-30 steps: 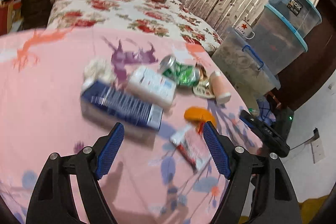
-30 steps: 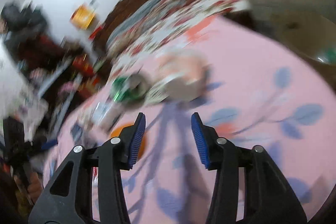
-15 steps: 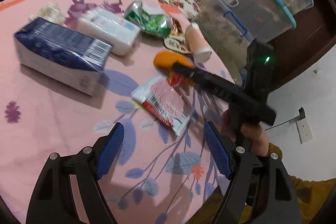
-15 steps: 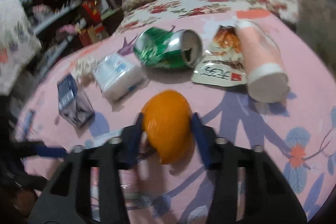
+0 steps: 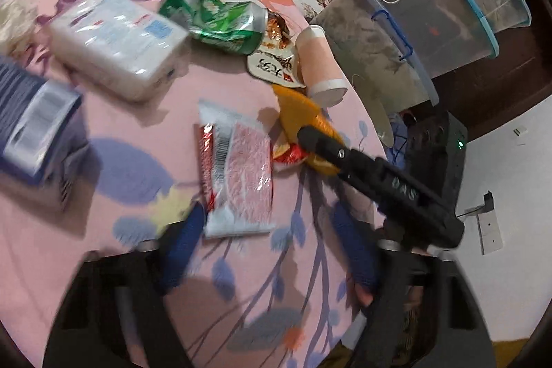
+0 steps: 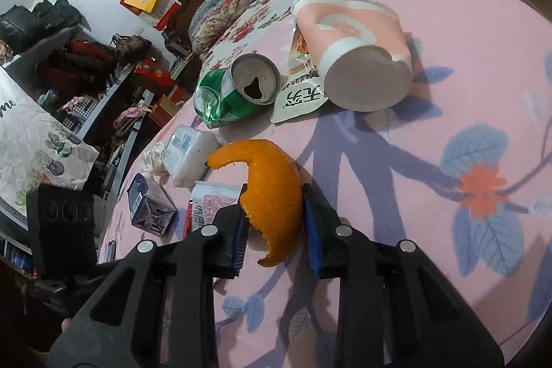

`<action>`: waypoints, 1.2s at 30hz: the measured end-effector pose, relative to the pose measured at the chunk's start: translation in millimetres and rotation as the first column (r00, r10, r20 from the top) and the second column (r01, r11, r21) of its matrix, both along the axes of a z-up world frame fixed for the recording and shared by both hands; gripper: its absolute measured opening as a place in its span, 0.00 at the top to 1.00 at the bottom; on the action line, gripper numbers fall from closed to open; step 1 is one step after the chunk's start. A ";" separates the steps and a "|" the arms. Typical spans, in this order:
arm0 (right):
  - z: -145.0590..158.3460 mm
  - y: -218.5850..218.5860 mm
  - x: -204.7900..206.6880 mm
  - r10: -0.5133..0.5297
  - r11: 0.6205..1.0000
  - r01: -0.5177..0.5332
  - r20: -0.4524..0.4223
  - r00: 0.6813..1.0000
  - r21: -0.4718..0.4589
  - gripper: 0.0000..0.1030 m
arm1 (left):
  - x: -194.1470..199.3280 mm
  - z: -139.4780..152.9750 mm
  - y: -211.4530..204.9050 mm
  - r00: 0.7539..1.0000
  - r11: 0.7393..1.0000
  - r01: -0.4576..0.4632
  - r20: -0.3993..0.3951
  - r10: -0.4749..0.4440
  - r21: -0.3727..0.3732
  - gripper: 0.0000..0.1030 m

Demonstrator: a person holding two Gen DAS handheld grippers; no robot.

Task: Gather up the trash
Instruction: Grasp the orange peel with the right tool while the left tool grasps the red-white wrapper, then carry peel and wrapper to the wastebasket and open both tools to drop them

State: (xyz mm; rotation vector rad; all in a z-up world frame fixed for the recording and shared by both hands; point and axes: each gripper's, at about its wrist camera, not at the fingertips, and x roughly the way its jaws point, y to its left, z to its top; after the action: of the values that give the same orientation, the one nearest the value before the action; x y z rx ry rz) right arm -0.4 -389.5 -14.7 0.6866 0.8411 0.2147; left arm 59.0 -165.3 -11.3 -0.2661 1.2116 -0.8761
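Where pads pinch: seemingly orange peel [image 6: 272, 195].

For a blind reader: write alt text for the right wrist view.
The right tongs grip a curled orange peel on a pink floral bedcover. Beyond lie a crushed green can, a snack wrapper and a tipped pink paper cup.

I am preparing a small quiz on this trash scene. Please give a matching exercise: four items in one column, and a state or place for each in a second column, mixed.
Items:
1. orange peel
2. green can
3. pink paper cup
4. red-and-white wrapper

States:
A. crushed, lying on its side
B. flat, ahead of the left gripper
C. between the right gripper fingers
D. on its side, open mouth toward the right camera

Pairs: 1-C, 2-A, 3-D, 4-B
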 end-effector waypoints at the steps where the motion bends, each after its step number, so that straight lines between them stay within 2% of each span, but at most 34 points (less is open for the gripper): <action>1: 0.4 0.1 0.6 -0.001 1.000 0.001 0.000 1.000 0.007 0.70 | 2.7 -1.6 -6.5 1.000 1.000 0.001 -0.002 -0.001 0.020 0.77; 2: 0.4 -2.1 -1.1 -0.004 1.000 0.004 0.001 1.000 0.016 0.68 | 4.1 -5.1 -11.1 1.000 0.999 -0.001 -0.009 0.001 0.050 0.95; 6: 1.0 -15.1 -10.5 -0.069 0.996 0.068 0.031 0.997 0.052 0.56 | -2.1 -3.3 -8.5 1.000 0.998 -0.017 0.006 0.017 0.061 0.95; 9: -0.2 -23.0 -12.4 -0.098 0.992 0.095 0.034 0.995 0.080 0.57 | -11.6 4.3 4.7 0.999 0.999 -0.022 0.038 0.020 0.050 0.95; 12: 1.0 -19.9 -12.0 -0.095 0.994 0.093 0.032 0.995 0.063 0.56 | -22.5 11.8 20.9 0.998 0.998 -0.038 0.054 0.035 0.048 0.95; 17: 2.0 -16.5 -11.2 -0.086 0.996 0.085 0.026 0.996 0.037 0.56 | -27.5 9.6 36.7 0.997 0.996 -0.068 0.041 0.066 0.050 0.95; 28: 1.7 -18.7 2.7 -0.120 0.992 0.120 -0.003 0.993 0.036 0.57 | -33.3 9.6 35.3 0.997 0.997 -0.063 0.036 0.061 0.040 0.95; 29: 1.3 -19.3 5.2 -0.126 0.991 0.126 -0.003 0.992 0.039 0.58 | -32.9 9.3 35.1 0.997 0.997 -0.064 0.035 0.062 0.039 0.95; 32: -1.3 -19.1 9.4 -0.136 0.990 0.136 -0.009 0.991 0.026 0.70 | -32.1 9.0 36.4 0.997 0.997 -0.068 0.031 0.067 0.036 0.95; 36: -1.0 -18.3 8.6 -0.113 0.993 0.113 -0.002 0.994 0.038 0.80 | -33.1 11.8 38.9 0.996 0.997 -0.075 0.046 0.073 0.030 0.95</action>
State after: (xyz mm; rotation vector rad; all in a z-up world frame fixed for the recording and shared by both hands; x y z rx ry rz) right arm 8.2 -407.8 -15.7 0.7680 0.7968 0.1288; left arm 26.0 -126.5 0.5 -0.2627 1.1658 -0.7941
